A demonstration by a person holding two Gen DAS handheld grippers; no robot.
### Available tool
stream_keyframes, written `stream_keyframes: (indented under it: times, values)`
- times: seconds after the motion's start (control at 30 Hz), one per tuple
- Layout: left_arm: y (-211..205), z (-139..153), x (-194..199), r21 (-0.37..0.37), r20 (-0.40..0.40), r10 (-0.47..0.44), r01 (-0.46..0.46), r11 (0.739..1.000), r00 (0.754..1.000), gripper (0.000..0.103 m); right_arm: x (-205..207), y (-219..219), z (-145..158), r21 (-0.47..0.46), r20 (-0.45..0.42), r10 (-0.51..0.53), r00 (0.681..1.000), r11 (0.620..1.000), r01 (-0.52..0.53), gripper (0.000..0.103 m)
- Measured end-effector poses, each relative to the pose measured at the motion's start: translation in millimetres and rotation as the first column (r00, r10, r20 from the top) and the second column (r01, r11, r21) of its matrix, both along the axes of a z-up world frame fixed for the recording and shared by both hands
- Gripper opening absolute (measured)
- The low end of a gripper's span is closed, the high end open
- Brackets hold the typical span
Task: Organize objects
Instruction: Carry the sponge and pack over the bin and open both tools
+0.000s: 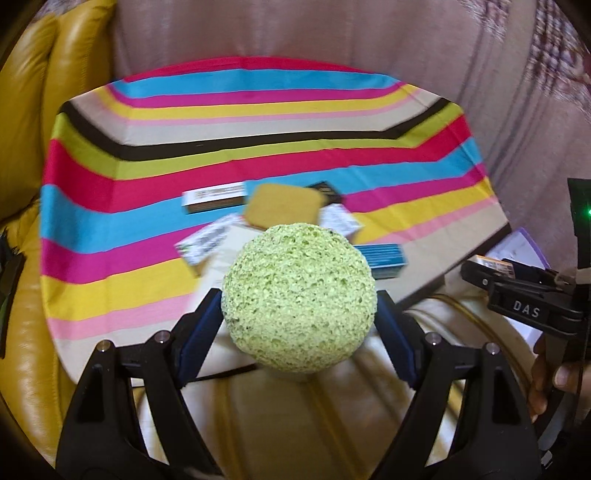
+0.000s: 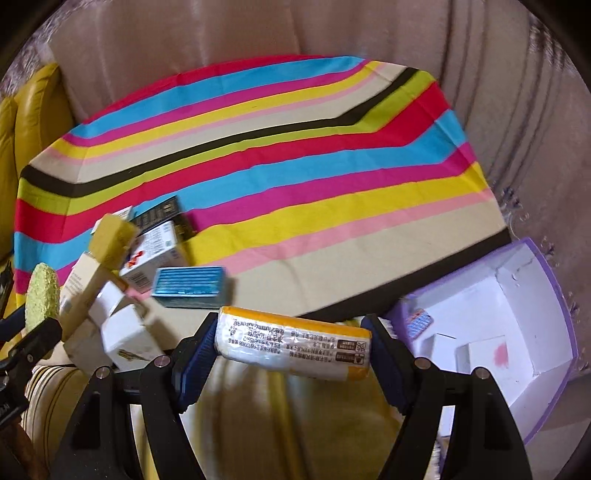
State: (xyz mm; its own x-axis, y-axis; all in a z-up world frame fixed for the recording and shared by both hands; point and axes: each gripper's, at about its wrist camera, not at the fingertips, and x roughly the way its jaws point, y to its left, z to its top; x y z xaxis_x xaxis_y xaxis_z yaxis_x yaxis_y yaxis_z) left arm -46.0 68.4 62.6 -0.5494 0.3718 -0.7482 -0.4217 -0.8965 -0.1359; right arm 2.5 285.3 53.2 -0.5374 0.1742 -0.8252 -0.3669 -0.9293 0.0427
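Observation:
My left gripper (image 1: 299, 310) is shut on a round, porous green sponge (image 1: 299, 295), its blue pads pressing on both sides. The sponge hangs over the near edge of a striped cloth (image 1: 258, 122). My right gripper (image 2: 291, 343) is shut on a white-and-yellow printed packet (image 2: 295, 345), held crosswise between the pads above the cloth's near edge. A pile of small boxes lies on the cloth, with a yellow sponge (image 1: 284, 205) and a blue box (image 2: 190, 286) among them. In the right wrist view the green sponge (image 2: 42, 295) shows edge-on at far left.
A purple-rimmed white box (image 2: 556, 291) stands open at the cloth's right corner, with a few small items inside. Yellow leather cushions (image 1: 33, 110) flank the left side and a pale curtain (image 2: 258, 29) hangs behind. A person's hand (image 1: 546, 384) holds the right gripper (image 1: 487, 269).

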Motion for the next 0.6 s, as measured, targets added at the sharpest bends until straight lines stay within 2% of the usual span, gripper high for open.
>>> stream_keyframes:
  times: [0.33,0.6]
  values:
    - [96,-1,12,-0.008,0.02,-0.18,0.18,0.984,0.984,0.083,43,78,-2,-0.009,-0.007,-0.141,0.99,0.99,0.141,0.077]
    - [165,-8,24,-0.023,0.059,-0.311,0.313,0.949,0.949,0.083,75,134,-15,0.023,0.009,-0.235,0.972,0.972,0.235,0.077]
